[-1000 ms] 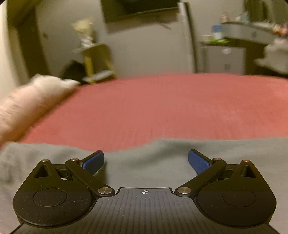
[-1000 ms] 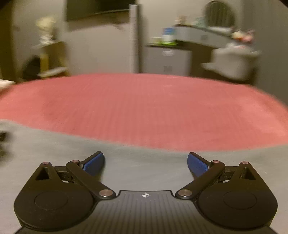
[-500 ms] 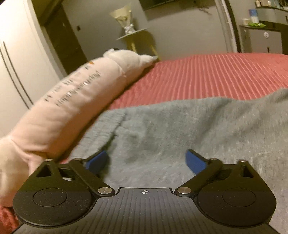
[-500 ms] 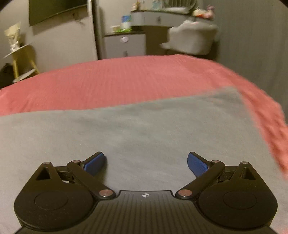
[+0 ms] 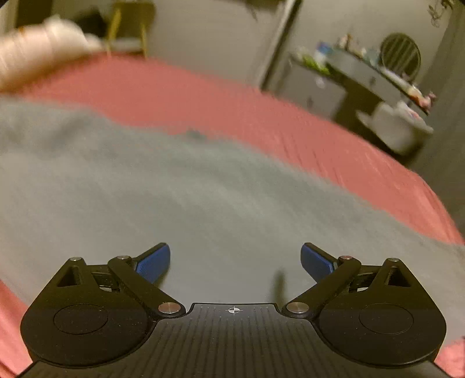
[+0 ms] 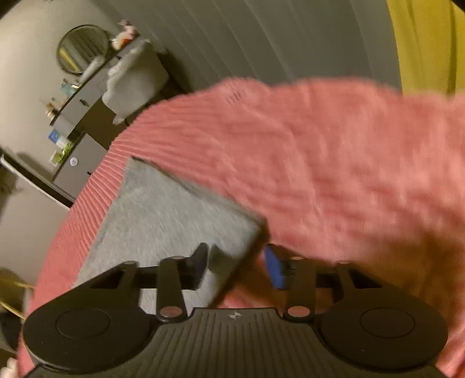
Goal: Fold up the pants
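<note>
Grey pants lie spread flat on a red bedspread. My left gripper is open and empty, low over the middle of the cloth. In the right wrist view the pants end in a straight edge with a corner close in front of my right gripper. That gripper is rolled sideways, its jaws partly closed with a gap between them. One finger is over the grey cloth and the other over the bedspread, so the pants' edge runs between the fingers. Both views are blurred.
A long pink pillow lies at the bed's far left. A dresser with a round mirror and clutter stands beyond the bed. A yellow stool is by the back wall. A yellow curtain hangs past the bed's end.
My left gripper has swung from facing the pillow to facing right along the pants. My right gripper has rolled, moved to the pants' end edge and narrowed its jaws.
</note>
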Demonstrator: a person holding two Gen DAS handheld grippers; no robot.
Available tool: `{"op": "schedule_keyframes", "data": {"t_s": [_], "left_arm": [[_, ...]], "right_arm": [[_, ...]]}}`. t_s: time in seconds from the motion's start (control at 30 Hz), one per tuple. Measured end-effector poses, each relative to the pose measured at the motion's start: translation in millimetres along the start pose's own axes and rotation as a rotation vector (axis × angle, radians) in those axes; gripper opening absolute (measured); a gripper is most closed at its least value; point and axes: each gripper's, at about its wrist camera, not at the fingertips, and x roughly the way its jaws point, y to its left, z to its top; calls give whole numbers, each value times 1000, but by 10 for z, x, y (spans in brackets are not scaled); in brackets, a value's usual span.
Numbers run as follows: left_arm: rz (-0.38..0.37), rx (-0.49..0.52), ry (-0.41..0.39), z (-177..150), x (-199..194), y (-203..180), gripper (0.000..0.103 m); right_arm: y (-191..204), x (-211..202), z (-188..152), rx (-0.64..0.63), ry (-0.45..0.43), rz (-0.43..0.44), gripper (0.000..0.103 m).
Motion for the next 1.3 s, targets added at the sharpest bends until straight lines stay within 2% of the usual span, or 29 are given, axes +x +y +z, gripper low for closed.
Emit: {"op": "schedule_keyframes", "data": {"t_s": [0.03,0.07,0.13,0.17,0.23,0.27,0.3,0.43,0.53,0.63,0.67,0.7,0.77,0.8,0.83,0.87,0.9,1.0,1.1,1.17,1.23,1.3], "left_arm": [[7,19,15,-93,76,-73,101],[40,76,-10,-139,91,-130,101],[128,265,-47,-219,105,-272,101],[152,290,-49,-241,100,-302,101],[110,268,-36,-273,67,-316,101],[97,243,-40,-262,50,-274,101],[93,217,-49,-233,53,-223,101],[101,159,-48,-244,75,-183,101],[120,178,-43,-252,100,-218,101],[150,229,-42,-302,107,-296,101],[153,238,-42,-330,81,-328,101],[153,242,-42,-338,76,-335,101],[155,245,-41,-343,75,-344,101],[155,245,-41,-344,75,-344,101],[156,246,-41,-342,79,-341,101],[156,245,-41,-338,85,-338,101],[155,245,-41,-335,91,-333,101],[156,245,-41,-337,90,-332,101],[153,237,-42,-331,87,-323,101],[144,219,-46,-319,73,-299,101],[134,191,-52,-300,52,-259,101],[129,156,-62,-276,28,-213,101]], "right_arm": [[-24,12,-74,18,0,25,36],[-41,36,-60,31,6,41,36],[-32,107,-63,52,29,56,38],[-19,153,-36,62,33,62,38],[80,104,5,75,33,79,37],[111,64,5,71,30,81,27],[152,-22,-6,49,17,81,10],[438,-300,-119,-130,-75,126,10],[605,-290,-197,-248,-89,131,10],[536,-122,-161,-203,-46,75,23],[484,-45,-148,-168,-17,64,37],[428,22,-140,-136,3,61,41],[364,97,-144,-104,4,71,39],[356,91,-146,-95,-9,81,35],[364,79,-147,-92,-21,85,30],[381,73,-145,-94,-28,88,16],[405,49,-141,-102,-37,94,11],[520,-60,-144,-163,-57,134,10],[687,-115,-143,-221,-74,82,10],[885,-198,-183,-247,-97,84,9],[1266,-364,-345,-360,-128,155,9],[1768,-534,-682,-563,-123,273,9]]}}
